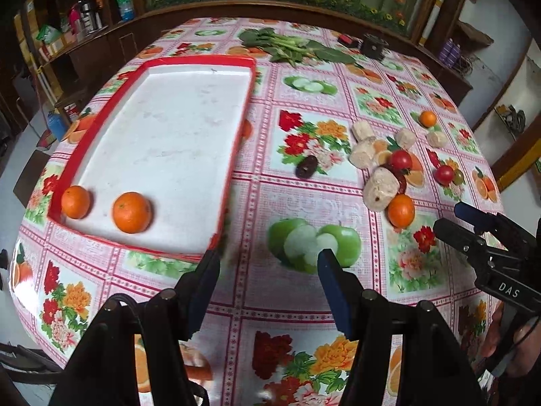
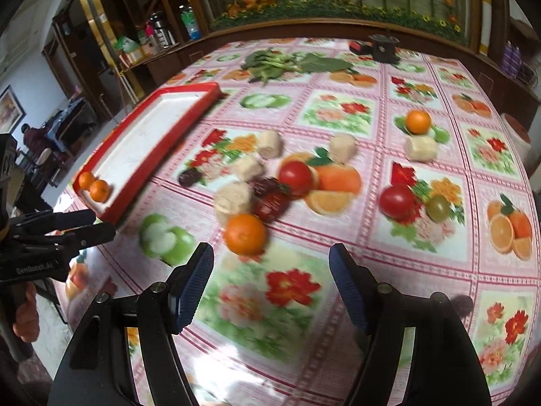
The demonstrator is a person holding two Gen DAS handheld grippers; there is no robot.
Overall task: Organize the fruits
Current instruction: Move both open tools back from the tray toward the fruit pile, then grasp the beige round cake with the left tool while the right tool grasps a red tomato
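Observation:
A red-rimmed white tray [image 1: 101, 115] lies on the left of the table and holds two oranges [image 1: 132, 212] [image 1: 75, 202]; the tray also shows in the right wrist view [image 2: 142, 165]. My left gripper [image 1: 267, 264] is open and empty, just off the tray's near right corner. My right gripper [image 2: 272, 264] is open and empty, a little short of a loose orange [image 2: 245, 234]. Another orange [image 2: 418, 121] lies farther back. Two red tomatoes [image 2: 296, 178] [image 2: 397, 201], a green one [image 2: 438, 208], dark dates [image 2: 272, 199] and pale cut chunks [image 2: 233, 196] are scattered around.
Leafy greens [image 1: 287, 45] and a small black device [image 1: 373, 45] lie at the table's far edge. The tablecloth [image 1: 297, 189] is printed with fruit and flowers. Shelves and a wooden cabinet stand behind. My right gripper shows at the right edge of the left wrist view [image 1: 473, 226].

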